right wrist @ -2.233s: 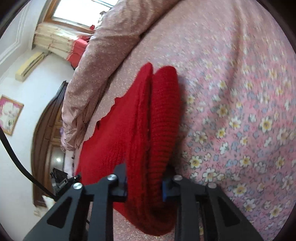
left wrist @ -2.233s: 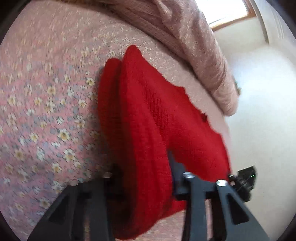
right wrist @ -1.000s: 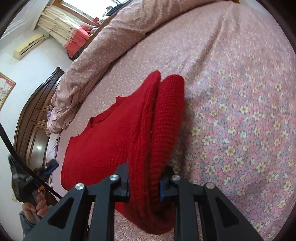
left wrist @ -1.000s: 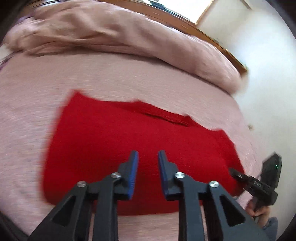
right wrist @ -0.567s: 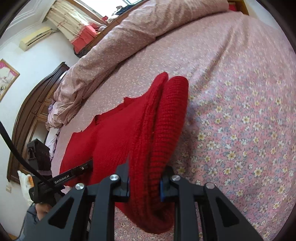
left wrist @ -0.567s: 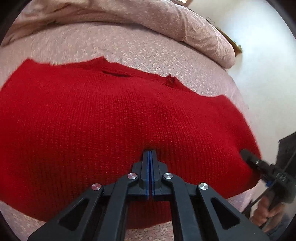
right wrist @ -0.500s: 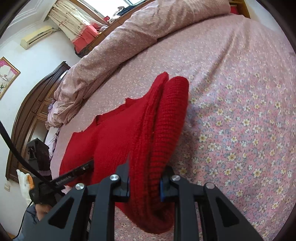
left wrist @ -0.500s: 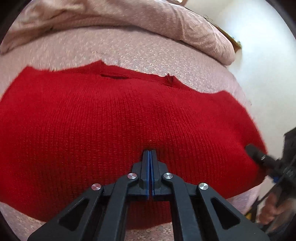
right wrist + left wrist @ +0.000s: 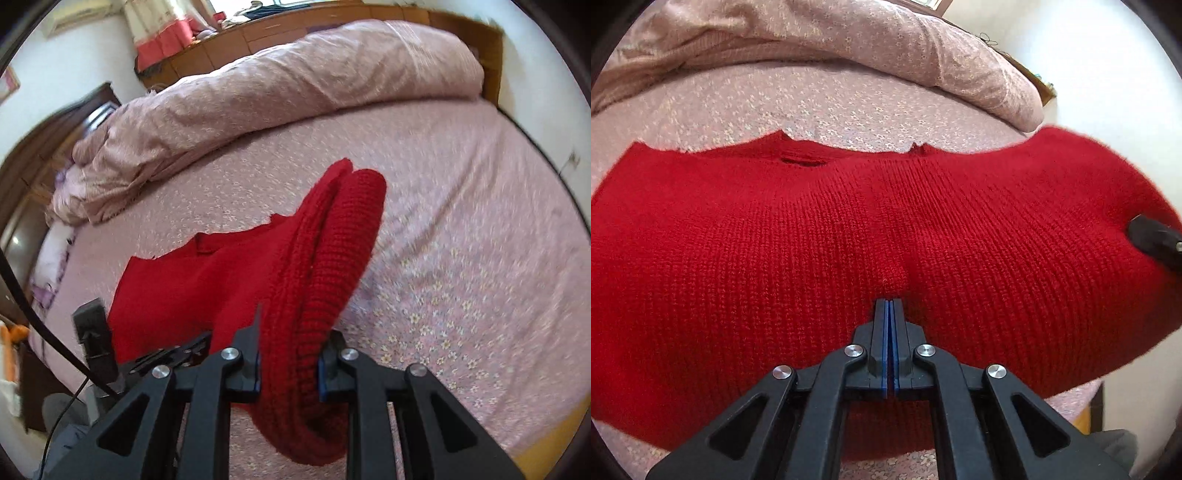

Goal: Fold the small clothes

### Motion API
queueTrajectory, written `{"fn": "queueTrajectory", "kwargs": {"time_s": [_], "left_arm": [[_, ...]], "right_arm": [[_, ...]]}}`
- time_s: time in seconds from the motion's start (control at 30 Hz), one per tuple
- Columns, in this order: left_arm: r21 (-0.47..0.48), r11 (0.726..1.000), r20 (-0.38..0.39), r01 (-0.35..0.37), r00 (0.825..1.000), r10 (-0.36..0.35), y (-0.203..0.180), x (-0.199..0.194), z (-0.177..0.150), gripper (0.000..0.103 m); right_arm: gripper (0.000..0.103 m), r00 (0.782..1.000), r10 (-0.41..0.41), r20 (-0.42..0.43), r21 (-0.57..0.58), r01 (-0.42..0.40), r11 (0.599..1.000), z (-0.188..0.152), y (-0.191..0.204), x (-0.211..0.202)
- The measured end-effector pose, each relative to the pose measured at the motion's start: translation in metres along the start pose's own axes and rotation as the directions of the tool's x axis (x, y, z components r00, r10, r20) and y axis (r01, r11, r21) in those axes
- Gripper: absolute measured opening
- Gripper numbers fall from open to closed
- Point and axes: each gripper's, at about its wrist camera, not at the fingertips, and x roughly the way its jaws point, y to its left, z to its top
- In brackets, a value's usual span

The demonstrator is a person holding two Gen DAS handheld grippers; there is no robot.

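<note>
I have the red sweater (image 9: 849, 236) spread across the pink flowered bedsheet (image 9: 827, 107), its neckline on the side toward the rolled quilt (image 9: 849, 40) and its hem on my side; my left gripper (image 9: 888, 304) has its jaws pressed flat together with nothing visibly between the pads, and its tip is pushed into the middle of the sweater, where the knit puckers just ahead of it, so I use it as a pin, not a grip; my right gripper (image 9: 290, 354) is clamped on a thick doubled bunch of the sweater's right edge, raised off the sheet, the knit draping from it toward the flat part.

To do this fold well, I judge that I should hold the left tip steady on the fold line and carry the right edge across the sweater toward its far side in a low arc; I should keep the bunch level so the layers land square; I should not pull so hard that the pinned middle drags along the sheet; I should let go only once the lifted edge lies over the flat half.
</note>
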Motion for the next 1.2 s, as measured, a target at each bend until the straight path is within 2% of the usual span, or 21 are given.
{"fn": "queueTrajectory", "kwargs": {"time_s": [0.07, 0.17, 0.27, 0.33, 0.47, 0.63, 0.73, 0.8, 0.83, 0.93, 1.0, 1.1, 1.13, 1.2], "left_arm": [[-0.019, 0.999, -0.016, 0.038, 0.999, -0.039, 0.006, -0.001, 0.003, 0.0], [-0.104, 0.988, -0.038, 0.118, 0.992, -0.123, 0.021, -0.009, 0.007, 0.0], [-0.204, 0.964, -0.06, 0.169, 0.981, -0.185, 0.04, -0.033, 0.011, 0.0], [-0.232, 0.954, -0.033, 0.189, 0.979, -0.202, 0.056, -0.063, 0.016, 0.0], [-0.185, 0.975, 0.021, 0.126, 0.992, -0.124, 0.092, -0.121, 0.026, 0.0], [-0.186, 0.982, 0.068, 0.03, 0.998, -0.018, 0.153, -0.153, 0.019, 0.0], [-0.298, 0.953, 0.083, 0.053, 0.996, -0.029, 0.198, -0.153, 0.002, 0.0], [-0.381, 0.924, 0.107, 0.03, 0.994, 0.012, 0.222, -0.151, -0.011, 0.0], [-0.427, 0.904, 0.094, 0.018, 0.995, 0.025, 0.236, -0.147, -0.018, 0.0], [-0.473, 0.88, 0.073, 0.04, 0.997, -0.006, 0.252, -0.143, -0.023, 0.0], [-0.453, 0.891, 0.071, 0.026, 0.997, 0.007, 0.25, -0.146, -0.022, 0.0], [-0.421, 0.906, 0.087, 0.039, 0.996, -0.002, 0.244, -0.151, -0.023, 0.0], [-0.418, 0.906, 0.094, 0.063, 0.995, -0.026, 0.241, -0.153, -0.024, 0.0], [-0.42, 0.901, 0.102, 0.104, 0.992, -0.067, 0.238, -0.156, -0.026, 0.0]], "right_arm": [[0.02, 0.999, -0.054, 0.004, -0.048, 0.054, 0.997, 0.003, 0.027, -0.005], [0.02, 0.993, -0.119, 0.018, -0.115, 0.121, 0.986, 0.007, 0.067, -0.011], [0.02, 0.986, -0.165, 0.04, -0.186, 0.169, 0.968, 0.013, 0.105, -0.015], [0.02, 0.981, -0.186, 0.051, -0.225, 0.193, 0.955, 0.018, 0.131, -0.016], [0.02, 0.972, -0.223, 0.072, -0.305, 0.235, 0.923, 0.02, 0.18, -0.01], [0.02, 0.968, -0.237, 0.088, -0.374, 0.253, 0.893, 0.009, 0.25, 0.018], [0.02, 0.968, -0.226, 0.105, -0.4, 0.249, 0.882, -0.008, 0.29, 0.046], [0.02, 0.954, -0.245, 0.175, -0.399, 0.296, 0.868, -0.029, 0.317, 0.068], [0.02, 0.949, -0.245, 0.199, -0.41, 0.307, 0.859, -0.042, 0.328, 0.08], [0.021, 0.958, -0.205, 0.201, -0.446, 0.276, 0.851, -0.074, 0.344, 0.115], [0.024, 0.977, -0.145, 0.156, -0.448, 0.201, 0.871, -0.082, 0.34, 0.127], [0.033, 0.979, -0.093, 0.182, -0.451, 0.167, 0.877, -0.082, 0.331, 0.113], [0.036, 0.98, -0.047, 0.192, -0.444, 0.13, 0.887, -0.079, 0.327, 0.102], [0.037, 0.972, 0.137, 0.19, -0.419, -0.046, 0.907, -0.071, 0.309, 0.074]]}}
